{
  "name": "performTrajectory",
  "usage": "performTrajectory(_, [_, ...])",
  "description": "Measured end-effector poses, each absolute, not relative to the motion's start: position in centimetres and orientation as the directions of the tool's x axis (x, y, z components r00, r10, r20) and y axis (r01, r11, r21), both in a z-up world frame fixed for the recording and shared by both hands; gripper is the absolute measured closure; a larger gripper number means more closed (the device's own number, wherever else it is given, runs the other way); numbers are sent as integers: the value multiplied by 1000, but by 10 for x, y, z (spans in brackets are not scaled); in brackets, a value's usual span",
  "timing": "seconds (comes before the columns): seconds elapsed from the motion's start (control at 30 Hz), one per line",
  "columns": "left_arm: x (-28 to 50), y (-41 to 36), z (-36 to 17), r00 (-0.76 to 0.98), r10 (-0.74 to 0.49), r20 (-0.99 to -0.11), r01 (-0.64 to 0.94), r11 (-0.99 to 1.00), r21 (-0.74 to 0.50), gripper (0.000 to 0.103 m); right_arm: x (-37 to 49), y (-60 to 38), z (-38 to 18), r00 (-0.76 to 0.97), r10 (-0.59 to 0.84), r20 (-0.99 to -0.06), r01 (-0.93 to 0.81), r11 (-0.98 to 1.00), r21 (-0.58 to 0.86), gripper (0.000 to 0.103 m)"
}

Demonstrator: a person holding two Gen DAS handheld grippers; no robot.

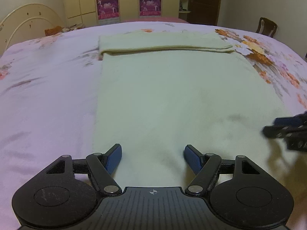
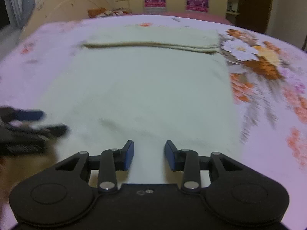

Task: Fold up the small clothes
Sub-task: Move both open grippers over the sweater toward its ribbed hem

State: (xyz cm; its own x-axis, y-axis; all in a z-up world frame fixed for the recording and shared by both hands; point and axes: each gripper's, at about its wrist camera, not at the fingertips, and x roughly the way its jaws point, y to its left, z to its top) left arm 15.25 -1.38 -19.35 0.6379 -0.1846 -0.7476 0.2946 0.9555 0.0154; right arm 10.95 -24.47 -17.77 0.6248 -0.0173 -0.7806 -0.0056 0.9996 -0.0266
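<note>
Left wrist view: both grippers (image 1: 153,158) (image 2: 149,154) low over cloth (image 1: 172,95), jaws apart.

Both wrist views low, near, forward; share cloth (image 1: 172,95), bed (image 1: 48,95).

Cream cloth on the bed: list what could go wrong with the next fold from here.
1. Both grippers are open over the near part of the cream cloth; the left gripper gapes wider than the right gripper, so uneven grasps could skew the fold.
2. The far end is already folded over; dragging the near edge might undo it.
3. The floral bedsheet is soft, so fingers may pinch it too.
</note>
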Motion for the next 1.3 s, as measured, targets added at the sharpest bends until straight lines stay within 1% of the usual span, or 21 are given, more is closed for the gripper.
performTrajectory(0.13, [141,6,-194,643,-185,-744,295,955,17,31,91,-264,-179,628,-132,-767,62,991,-120,65])
performTrajectory(0.23, [133,16,-192,644,-164,-747,283,958,34,31,81,-275,-175,612,-173,-772,130,985,-117,65])
performTrajectory(0.27, [130,18,-190,638,-154,-754,266,964,28,31,79,-275,-173,609,-175,-774,140,984,-112,65])
performTrajectory(0.33, [123,20,-186,623,-181,-761,263,965,-14,31,67,-268,-167,629,-127,-767,122,990,-64,67])
performTrajectory(0.47, [103,9,-181,617,-250,-746,325,944,-48,31,50,-242,-166,634,-59,-771,65,998,-23,66])
performTrajectory(0.57, [91,-2,-190,601,-261,-756,377,926,-20,31,45,-222,-170,630,-34,-776,23,999,-25,66])
performTrajectory(0.67, [84,4,-197,622,-253,-741,397,918,20,31,41,-222,-174,624,-67,-779,6,997,-81,66])
performTrajectory(0.83, [83,24,-195,631,-229,-741,375,926,34,30,28,-253,-176,615,-147,-775,85,989,-120,58])
performTrajectory(0.87, [83,28,-196,636,-208,-743,357,933,45,23,26,-258,-176,612,-155,-776,101,988,-118,58])
performTrajectory(0.9, [85,33,-196,634,-200,-747,338,940,36,22,25,-262,-175,607,-164,-778,120,986,-114,58])
performTrajectory(0.93, [87,37,-197,629,-201,-751,329,944,23,22,23,-264,-175,604,-170,-779,127,985,-116,58])
performTrajectory(1.1, [85,42,-197,632,-181,-754,325,944,45,22,21,-261,-176,593,-208,-778,134,978,-160,58])
performTrajectory(1.17, [85,48,-197,620,-193,-761,310,951,12,22,22,-264,-178,589,-217,-778,144,976,-163,58])
performTrajectory(1.2, [85,50,-196,614,-195,-765,299,954,-3,24,23,-267,-178,585,-214,-782,157,976,-150,58])
performTrajectory(1.27, [84,53,-193,606,-211,-767,280,959,-42,33,21,-276,-175,575,-191,-796,195,976,-93,58])
performTrajectory(1.3, [83,54,-193,604,-220,-766,275,960,-59,34,21,-281,-173,573,-169,-802,216,975,-51,58])
